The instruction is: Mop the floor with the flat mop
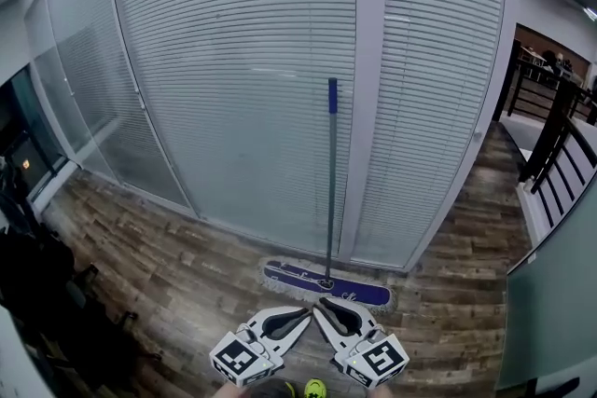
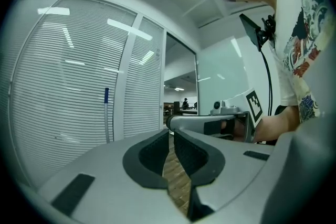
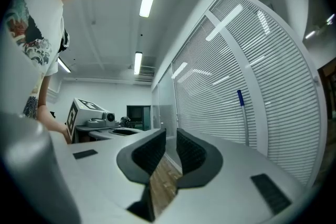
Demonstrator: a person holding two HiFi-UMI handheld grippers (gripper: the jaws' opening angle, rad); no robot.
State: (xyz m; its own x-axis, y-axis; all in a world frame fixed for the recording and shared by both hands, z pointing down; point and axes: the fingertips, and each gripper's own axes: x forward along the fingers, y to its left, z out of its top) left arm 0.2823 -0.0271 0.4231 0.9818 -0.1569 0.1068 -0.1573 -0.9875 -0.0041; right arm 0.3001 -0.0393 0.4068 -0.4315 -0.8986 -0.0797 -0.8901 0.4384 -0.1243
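The flat mop stands upright against the blind-covered glass wall. Its blue pad (image 1: 326,283) lies on the wooden floor, and its grey handle (image 1: 330,191) ends in a blue grip. Both grippers are low in the head view, just in front of the pad and touching nothing. My left gripper (image 1: 305,311) is shut and empty. Beside it, my right gripper (image 1: 321,301) is shut and empty too. The left gripper view shows the handle (image 2: 106,115) at the left, beyond the closed jaws of the left gripper (image 2: 170,134). In the right gripper view the handle (image 3: 243,119) is at the right of the right gripper (image 3: 170,136).
The curved glass wall with blinds (image 1: 242,89) fills the space ahead. A dark railing (image 1: 555,121) stands at the right. Dark bags and gear (image 1: 37,284) sit on the floor at the left. A yellow shoe (image 1: 315,389) shows at the bottom edge.
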